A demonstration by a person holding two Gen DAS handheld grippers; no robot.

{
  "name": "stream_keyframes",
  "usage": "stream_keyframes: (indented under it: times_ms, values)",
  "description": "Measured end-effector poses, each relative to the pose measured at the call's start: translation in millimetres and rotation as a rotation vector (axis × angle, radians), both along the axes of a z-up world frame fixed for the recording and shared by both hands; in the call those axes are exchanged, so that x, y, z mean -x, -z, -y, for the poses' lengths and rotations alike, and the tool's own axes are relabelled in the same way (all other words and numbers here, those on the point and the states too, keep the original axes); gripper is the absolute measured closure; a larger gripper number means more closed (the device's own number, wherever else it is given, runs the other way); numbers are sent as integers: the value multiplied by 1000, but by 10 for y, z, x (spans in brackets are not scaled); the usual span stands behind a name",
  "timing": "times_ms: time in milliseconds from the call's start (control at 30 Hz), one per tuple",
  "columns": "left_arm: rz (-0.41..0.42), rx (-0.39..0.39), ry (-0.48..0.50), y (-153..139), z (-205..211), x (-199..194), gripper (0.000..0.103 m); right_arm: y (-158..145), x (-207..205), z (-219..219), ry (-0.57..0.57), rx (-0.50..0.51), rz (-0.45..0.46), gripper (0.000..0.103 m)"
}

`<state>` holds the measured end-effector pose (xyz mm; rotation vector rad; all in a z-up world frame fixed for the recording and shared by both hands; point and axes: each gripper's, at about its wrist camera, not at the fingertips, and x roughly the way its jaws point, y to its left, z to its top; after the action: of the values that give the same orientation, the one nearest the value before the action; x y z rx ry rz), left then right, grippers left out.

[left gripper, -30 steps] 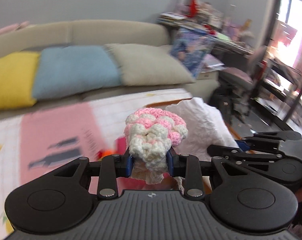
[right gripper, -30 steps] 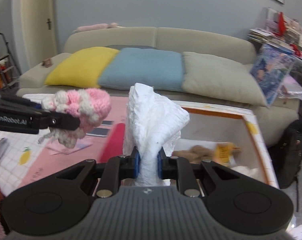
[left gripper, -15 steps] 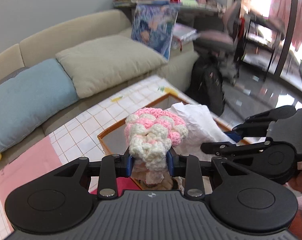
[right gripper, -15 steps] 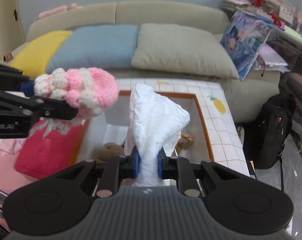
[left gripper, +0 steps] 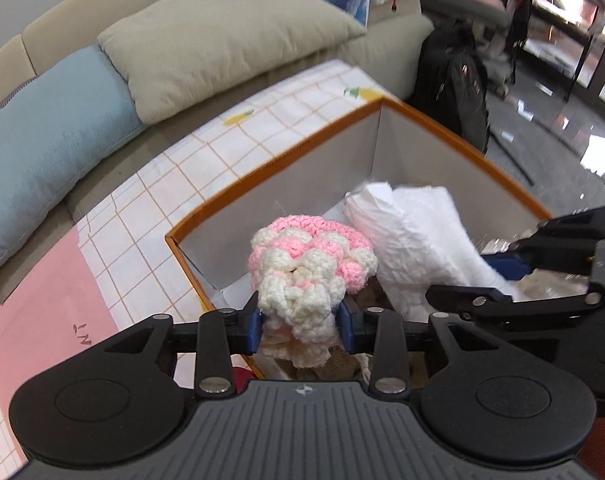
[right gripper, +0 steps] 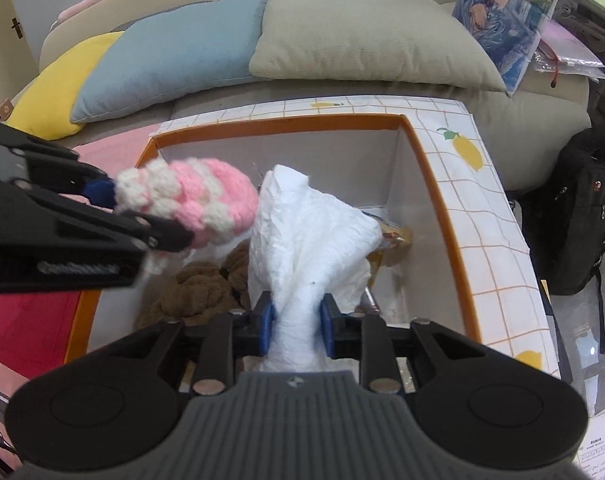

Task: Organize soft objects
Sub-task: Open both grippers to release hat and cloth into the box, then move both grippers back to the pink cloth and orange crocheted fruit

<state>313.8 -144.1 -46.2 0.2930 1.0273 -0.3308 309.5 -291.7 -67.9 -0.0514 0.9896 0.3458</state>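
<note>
A pink-and-white crocheted piece point(left gripper: 310, 264) sits between the blue pads of my left gripper point(left gripper: 299, 326), whose jaws are opening while still touching it. My right gripper point(right gripper: 298, 326) grips a crumpled white cloth point(right gripper: 306, 240); its jaws are opening too, pads still against the cloth. Both hang over the orange-rimmed white box point(right gripper: 442, 200). In the right wrist view the left gripper point(right gripper: 138, 216) comes in from the left with the crocheted piece point(right gripper: 206, 200). The right gripper point(left gripper: 470, 280) shows at the right of the left wrist view, beside the cloth point(left gripper: 414, 240).
Inside the box lie a brown plush point(right gripper: 198, 292) and a yellow packet point(right gripper: 394, 236). The box stands on a checked lemon-print cloth point(right gripper: 482, 216). A sofa with grey point(right gripper: 362, 40), blue point(right gripper: 170, 52) and yellow cushions is behind. A black backpack point(right gripper: 582, 208) stands on the right.
Both grippers swung right and sank from over the pink mat to above the box, carrying the crocheted piece and the white cloth. Their jaws now stand slightly wider.
</note>
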Motion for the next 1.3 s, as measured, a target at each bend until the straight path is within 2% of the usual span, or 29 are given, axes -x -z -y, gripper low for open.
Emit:
stream_keyframes:
  times_ms: [100, 233, 267, 367, 467, 500, 600, 667, 800, 1033, 1300]
  values:
    - [1, 2, -7, 32, -15, 16, 49, -8, 38, -39, -13, -2, 13, 66]
    - [2, 38, -21, -6, -57, 15, 37, -13, 73, -70, -43, 29, 25, 63]
    - [11, 46, -18, -34, -66, 30, 31, -14, 85, -80, -54, 44, 28, 59]
    - [43, 63, -12, -138, -78, 64, 21, -58, 128, -76, -77, 61, 35, 48]
    - [66, 80, -10, -247, -104, 100, 18, -138, 164, -60, -87, 77, 51, 41]
    - [75, 85, -17, -283, -126, 112, 18, -170, 178, -58, -86, 85, 57, 35]
    - [115, 128, -55, -410, -207, 166, 17, -286, 227, -37, -75, 96, 85, 25]
    - [126, 174, -77, -492, -264, 207, 17, -364, 266, -23, -63, 98, 98, 21]
    - [173, 213, -96, -656, -338, 313, 17, -505, 365, -11, -45, 79, 108, 14]
    - [260, 254, -64, -946, -426, 542, 17, -762, 634, -46, -19, 59, 167, 11]
    - [380, 332, -45, -1243, -594, 1016, 17, -1015, 1092, -178, 59, -10, 274, 6]
